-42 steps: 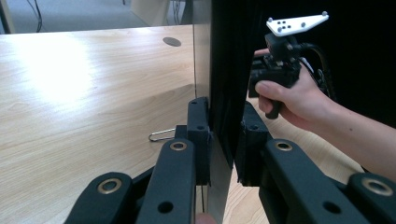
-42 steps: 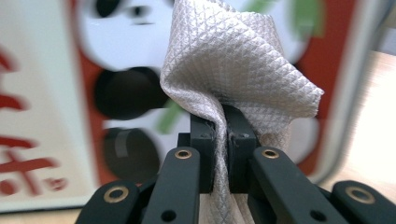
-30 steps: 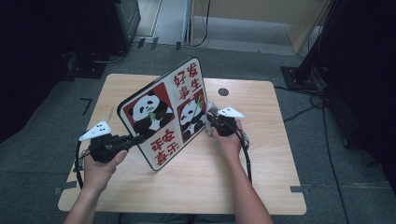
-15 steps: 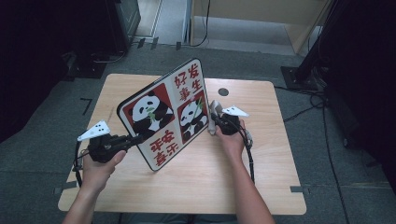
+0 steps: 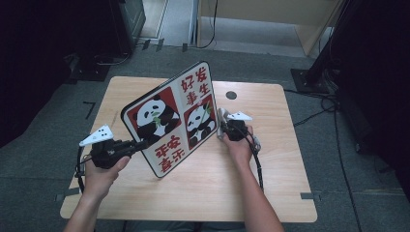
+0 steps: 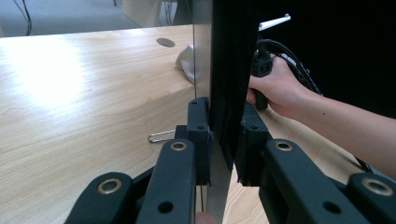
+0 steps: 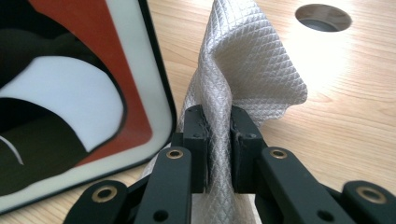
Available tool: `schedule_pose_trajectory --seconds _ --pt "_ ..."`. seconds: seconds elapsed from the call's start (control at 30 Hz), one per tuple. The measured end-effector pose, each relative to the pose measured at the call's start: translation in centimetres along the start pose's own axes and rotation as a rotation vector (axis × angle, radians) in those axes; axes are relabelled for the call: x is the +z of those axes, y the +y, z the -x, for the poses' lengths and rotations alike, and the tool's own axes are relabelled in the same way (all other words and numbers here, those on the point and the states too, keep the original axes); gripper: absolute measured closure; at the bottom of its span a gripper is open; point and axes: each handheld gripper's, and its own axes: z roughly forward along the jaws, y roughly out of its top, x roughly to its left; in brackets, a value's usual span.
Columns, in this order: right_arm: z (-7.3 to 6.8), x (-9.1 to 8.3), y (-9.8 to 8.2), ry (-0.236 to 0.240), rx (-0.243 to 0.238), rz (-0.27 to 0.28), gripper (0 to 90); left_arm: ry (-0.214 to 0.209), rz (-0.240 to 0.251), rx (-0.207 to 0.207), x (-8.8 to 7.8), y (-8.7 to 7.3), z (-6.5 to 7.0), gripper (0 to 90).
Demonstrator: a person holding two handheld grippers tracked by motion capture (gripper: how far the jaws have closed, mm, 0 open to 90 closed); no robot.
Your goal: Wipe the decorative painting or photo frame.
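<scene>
Right gripper view shows, nearest the lens, the right gripper [image 7: 218, 140] with its jaws pressed together on a fold of white quilted cloth [image 7: 252, 65], which bunches up above them. Just left of the cloth stands the rounded corner of the panda board [image 7: 93, 88], its printed face turned toward this camera; whether cloth and board touch here I cannot tell. Beyond both, the wooden table [image 7: 355, 116] runs back to a round cable hole [image 7: 323, 17].

In the high view the board [image 5: 174, 118] stands on edge near the middle of the table [image 5: 270, 193], tilted, its long axis running from the near left to the far right. The left gripper [image 5: 140, 144] is at the board's near-left edge, and the right gripper [image 5: 223, 129] with the cloth [image 5: 221, 123] sits just beside the board's right edge, well nearer the printed face than the left.

In the left gripper view that gripper [image 6: 219, 140] is pinching the board's edge [image 6: 219, 70] between its jaws, holding it upright. So the board looks steadied from the left, and I judge any wipe would travel leftward from the cloth across the face.
</scene>
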Motion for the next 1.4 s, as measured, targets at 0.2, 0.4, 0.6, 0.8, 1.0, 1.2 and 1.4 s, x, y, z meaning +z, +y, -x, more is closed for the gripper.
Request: schedule_pose_trajectory --seconds 0.2,0.4,0.6,0.8,1.0,1.2,1.4 --pt "0.4 -1.2 -0.1 0.025 0.079 0.0 85.1 -0.018 0.003 0.008 0.0 -0.1 -0.1 79.8" --pt "0.2 -2.1 0.4 0.088 0.154 -0.009 85.7 -0.029 0.002 0.011 0.0 -0.1 -0.1 79.9" --pt "0.1 -3.0 1.0 0.087 0.161 0.043 85.7 -0.042 -0.002 0.013 -0.1 -0.1 -0.1 79.9" --pt "0.4 -4.8 1.3 0.092 0.225 0.087 85.2 -0.053 -0.002 0.016 -0.1 -0.1 -0.2 79.8" --pt "1.6 -4.6 -0.4 -0.07 0.183 0.003 68.8 -0.052 -0.003 0.019 -0.1 -0.1 -0.3 79.8" --pt "1.8 -5.4 -0.3 -0.219 0.107 0.036 53.2 -0.056 0.005 0.017 -0.1 -0.2 -0.5 79.7" --pt "1.8 -6.9 0.4 -0.187 0.073 0.135 71.8 -0.053 0.006 0.016 -0.1 -0.2 -0.4 79.6"
